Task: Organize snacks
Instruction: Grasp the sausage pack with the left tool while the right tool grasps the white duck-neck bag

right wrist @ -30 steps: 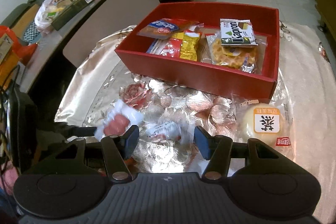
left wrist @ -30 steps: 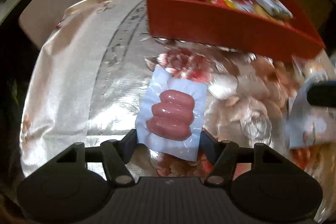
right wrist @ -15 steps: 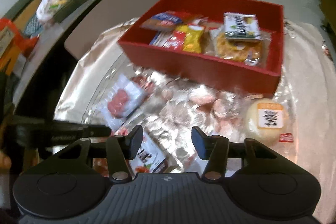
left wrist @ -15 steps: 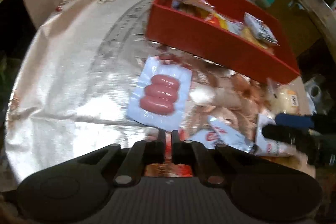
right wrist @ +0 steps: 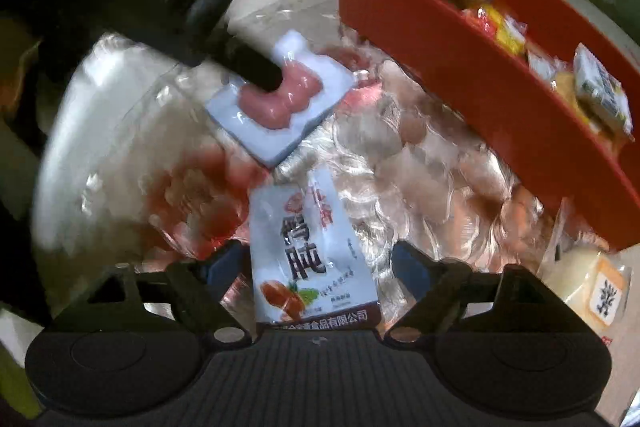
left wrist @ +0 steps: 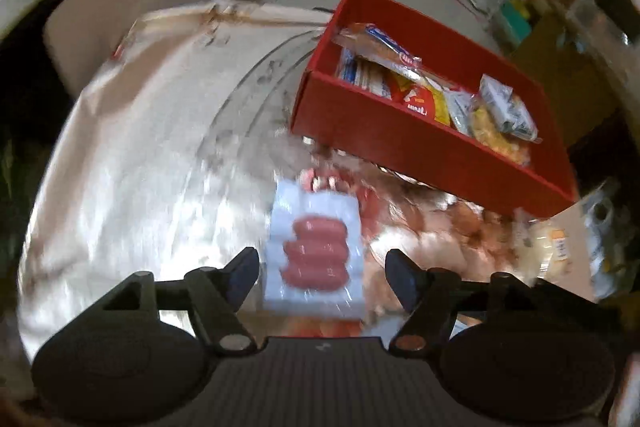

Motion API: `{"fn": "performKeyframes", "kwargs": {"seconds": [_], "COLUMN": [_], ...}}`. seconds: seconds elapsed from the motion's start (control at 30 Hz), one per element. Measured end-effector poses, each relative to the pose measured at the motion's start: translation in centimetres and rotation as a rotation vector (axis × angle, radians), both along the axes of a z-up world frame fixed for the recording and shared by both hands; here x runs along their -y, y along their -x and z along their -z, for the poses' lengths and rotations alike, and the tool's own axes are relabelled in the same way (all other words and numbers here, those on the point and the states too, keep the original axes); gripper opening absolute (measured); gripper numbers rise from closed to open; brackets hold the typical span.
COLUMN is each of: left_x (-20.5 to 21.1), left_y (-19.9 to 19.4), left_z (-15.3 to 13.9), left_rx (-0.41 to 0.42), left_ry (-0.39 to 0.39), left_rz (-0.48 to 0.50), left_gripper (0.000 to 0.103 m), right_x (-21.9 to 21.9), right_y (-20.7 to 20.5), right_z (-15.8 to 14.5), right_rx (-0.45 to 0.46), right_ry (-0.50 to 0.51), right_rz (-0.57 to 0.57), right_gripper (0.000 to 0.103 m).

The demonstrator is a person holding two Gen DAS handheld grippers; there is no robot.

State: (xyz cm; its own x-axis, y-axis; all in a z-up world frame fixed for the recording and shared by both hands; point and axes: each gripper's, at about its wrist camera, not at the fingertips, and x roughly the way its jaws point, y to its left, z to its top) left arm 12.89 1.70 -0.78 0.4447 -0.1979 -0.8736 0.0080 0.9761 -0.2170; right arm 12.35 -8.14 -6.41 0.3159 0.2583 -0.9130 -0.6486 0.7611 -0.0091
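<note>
The left gripper (left wrist: 322,269) had its jaws released and spreading wider, with a pale blue vacuum-sealed pack of three pink sausages (left wrist: 316,259) lying flat on the worktop between the two dark fingers, neither pad touching it. The right gripper (right wrist: 316,267) likewise stood unclenched, its jaws opening, and a white foil pouch printed with black Chinese characters and a picture of brown meat (right wrist: 310,251) lay between them; whether the left pad brushed the pouch's edge could not be told, and the right pad stood clear of it. In the right wrist view the sausage pack (right wrist: 280,103) lay at eleven o'clock from the pouch, close to its top corner, with one dark finger of the left gripper (right wrist: 256,67) reaching over it from ten o'clock. The worktop was covered by a shiny silvery cloth with a pink-and-red flower pattern (left wrist: 132,167). At one o'clock from the left jaws sat a red rectangular cardboard box (left wrist: 400,131), open at the top and holding several wrapped snacks, among them a yellow-and-red packet (left wrist: 424,103) and a clear-wrapped golden waffle (left wrist: 496,135). At three o'clock from the right jaws, just below the box's near corner, rested a round pale bun in clear wrap with an orange label (right wrist: 588,287).
</note>
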Motion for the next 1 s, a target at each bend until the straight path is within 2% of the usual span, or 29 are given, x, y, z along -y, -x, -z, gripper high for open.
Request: {"fn": "performKeyframes", "kwargs": {"seconds": [0.07, 0.17, 0.23, 0.3, 0.4, 0.43, 0.47, 0.53, 0.6, 0.7, 0.77, 1.0], "left_x": [0.2, -0.6, -0.5, 0.5, 2.5, 2.8, 3.0, 3.4, 3.3, 2.7, 2.4, 1.2], "left_y": [-1.0, -2.2, -2.4, -2.3, -2.6, -2.8, -2.8, -2.5, -2.4, -2.0, -1.8, -1.5], "left_z": [0.0, 0.6, 1.7, 2.5, 3.0, 3.3, 3.5, 3.2, 2.9, 2.6, 2.1, -0.6], "left_rx": [-0.002, -0.024, -0.066, -0.090, -0.069, -0.076, -0.075, -0.051, -0.060, -0.056, -0.050, 0.010], "left_ry": [-0.047, -0.022, 0.003, 0.009, -0.095, -0.120, -0.139, -0.153, -0.112, -0.111, -0.077, 0.013], "left_rz": [0.040, -0.020, -0.049, -0.036, -0.033, -0.038, -0.042, -0.030, -0.015, -0.025, -0.036, -0.060], "left_gripper": [0.065, 0.068, 0.068, 0.069, 0.068, 0.058, 0.057, 0.048, 0.047, 0.047, 0.047, 0.046], "right_x": [-0.4, 0.6, 1.4, 1.8, 2.0, 2.1, 2.2, 2.4, 3.0, 4.1, 4.7, 6.3], "right_y": [0.5, 0.3, -0.1, -0.2, -0.3, -0.4, -0.5, -0.6, -0.8, -1.1, -1.3, -1.8], "right_z": [-0.1, -0.6, -1.0, -1.0, -1.1, -1.1, -1.3, -1.8, -2.1, -2.9, -3.3, -5.3], "right_rx": [0.014, 0.011, -0.012, -0.025, -0.033, -0.037, -0.036, -0.033, -0.024, -0.016, -0.006, 0.025], "right_ry": [0.033, 0.016, -0.006, -0.023, -0.042, -0.050, -0.057, -0.081, -0.101, -0.134, -0.149, -0.209], "right_rz": [-0.001, 0.043, 0.075, 0.088, 0.095, 0.099, 0.102, 0.110, 0.125, 0.161, 0.179, 0.230], "right_gripper": [0.084, 0.069, 0.067, 0.067, 0.067, 0.067, 0.067, 0.067, 0.067, 0.067, 0.067, 0.067]}}
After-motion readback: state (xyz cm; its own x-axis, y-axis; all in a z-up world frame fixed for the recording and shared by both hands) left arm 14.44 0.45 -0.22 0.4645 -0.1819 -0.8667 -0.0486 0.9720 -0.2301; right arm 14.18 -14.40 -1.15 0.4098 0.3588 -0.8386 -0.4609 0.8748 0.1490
